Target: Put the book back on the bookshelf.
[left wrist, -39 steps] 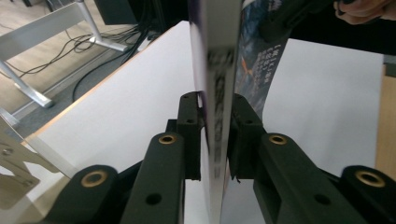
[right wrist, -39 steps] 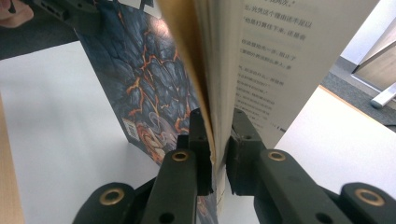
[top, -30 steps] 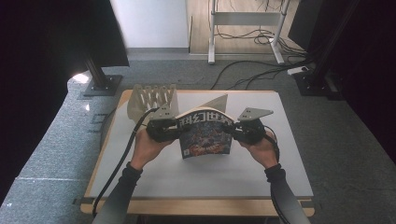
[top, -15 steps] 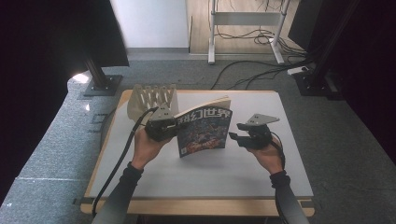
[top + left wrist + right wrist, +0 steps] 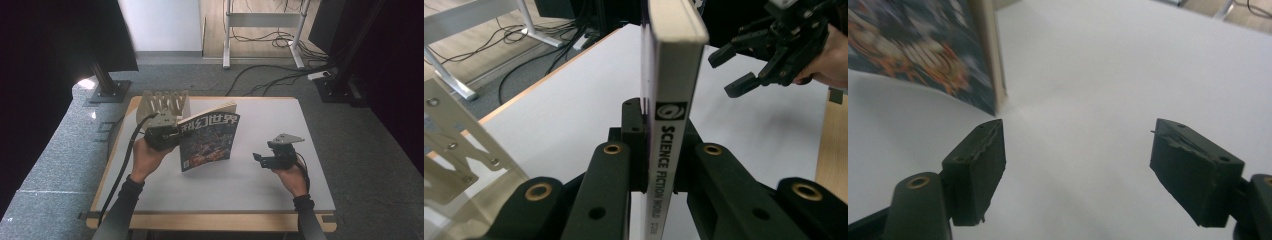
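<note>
One science-fiction magazine (image 5: 207, 141) stands upright over the left half of the white table (image 5: 280, 200), cover toward the person, held near its spine edge; in the left gripper view its spine (image 5: 670, 125) reads "SCIENCE FICTION WORLD". The left gripper (image 5: 162, 136) is clamped on that spine, one black jaw pressed to each side, with the left hand (image 5: 145, 159) wrapped under it and the forearm coming up from the bottom edge. The right gripper (image 5: 267, 158), one of two, sits low over the table well apart from the magazine; its jaws have just been opening and stand apart with nothing between them. One pale slotted rack (image 5: 164, 104) stands behind the left gripper.
</note>
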